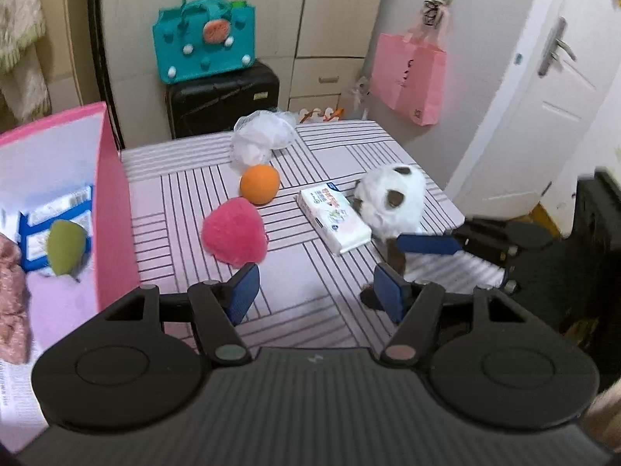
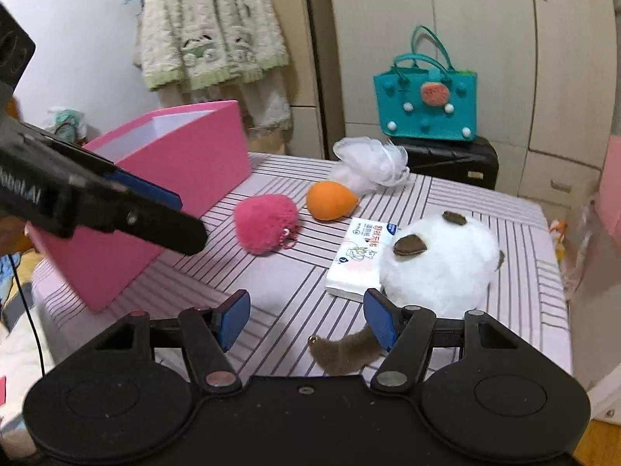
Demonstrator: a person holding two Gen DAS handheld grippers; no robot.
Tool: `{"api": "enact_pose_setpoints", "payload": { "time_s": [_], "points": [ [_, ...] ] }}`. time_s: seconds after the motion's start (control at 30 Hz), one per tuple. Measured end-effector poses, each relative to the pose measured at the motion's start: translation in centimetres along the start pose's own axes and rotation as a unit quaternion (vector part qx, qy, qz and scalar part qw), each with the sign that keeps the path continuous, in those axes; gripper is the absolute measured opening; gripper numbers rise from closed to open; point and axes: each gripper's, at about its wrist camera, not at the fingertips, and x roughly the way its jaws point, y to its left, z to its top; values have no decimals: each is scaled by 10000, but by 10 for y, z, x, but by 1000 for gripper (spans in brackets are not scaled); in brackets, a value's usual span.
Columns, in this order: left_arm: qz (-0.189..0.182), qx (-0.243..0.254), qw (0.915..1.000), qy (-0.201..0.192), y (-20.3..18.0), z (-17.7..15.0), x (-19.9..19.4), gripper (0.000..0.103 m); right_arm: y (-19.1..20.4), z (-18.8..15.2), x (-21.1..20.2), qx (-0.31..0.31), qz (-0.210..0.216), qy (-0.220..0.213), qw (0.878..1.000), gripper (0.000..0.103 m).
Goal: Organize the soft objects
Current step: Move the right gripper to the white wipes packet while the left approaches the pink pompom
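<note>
On the striped table (image 1: 194, 194) lie a pink plush heart (image 1: 235, 232) (image 2: 266, 222), an orange sponge egg (image 1: 259, 183) (image 2: 330, 200), a white mesh puff (image 1: 264, 138) (image 2: 370, 163), a tissue pack (image 1: 335, 215) (image 2: 361, 256) and a white plush panda (image 1: 390, 200) (image 2: 438, 264). The pink box (image 1: 112, 209) (image 2: 186, 163) at the left holds a green plush (image 1: 66, 246). My left gripper (image 1: 316, 291) is open and empty above the table near the heart. My right gripper (image 2: 306, 318) is open and empty beside the panda's brown tail (image 2: 345, 351).
A teal felt bag (image 1: 203, 40) (image 2: 427, 101) sits on a black suitcase (image 1: 223, 97) behind the table. A pink paper bag (image 1: 407, 73) hangs on the wall by a white door (image 1: 543, 97). A fluffy garment (image 2: 213, 27) hangs at the back left.
</note>
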Motion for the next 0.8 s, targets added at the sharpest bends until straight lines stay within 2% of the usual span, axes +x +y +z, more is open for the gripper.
{"api": "enact_pose_setpoints", "payload": {
  "time_s": [0.1, 0.2, 0.33, 0.4, 0.47, 0.53, 0.7, 0.8],
  "points": [
    [-101, -245, 9996, 2, 9, 13, 13, 64, 1, 2, 11, 140, -133, -39, 9998, 69],
    [120, -320, 9993, -153, 14, 19, 23, 64, 4, 2, 22, 100, -523, -41, 9986, 68],
    [464, -454, 9977, -171, 20, 21, 42, 63, 8, 1, 32, 127, -697, 11, 9975, 68],
    [628, -294, 9976, -90, 16, 22, 50, 64, 13, 1, 35, 16, -881, -22, 9961, 68],
    [676, -22, 9975, -182, 8, 23, 51, 64, 16, 0, 37, -46, -971, -22, 9953, 68],
    [724, 45, 9971, -242, 4, 23, 53, 64, 18, 0, 38, -95, -1062, -20, 9943, 68],
    [881, -443, 9944, -368, 15, 18, 62, 63, 19, -7, 40, -99, -1428, 29, 9897, 68],
    [1170, -580, 9901, -508, 20, 14, 66, 63, 18, -5, 43, -139, -1433, 45, 9896, 68]
  ]
}}
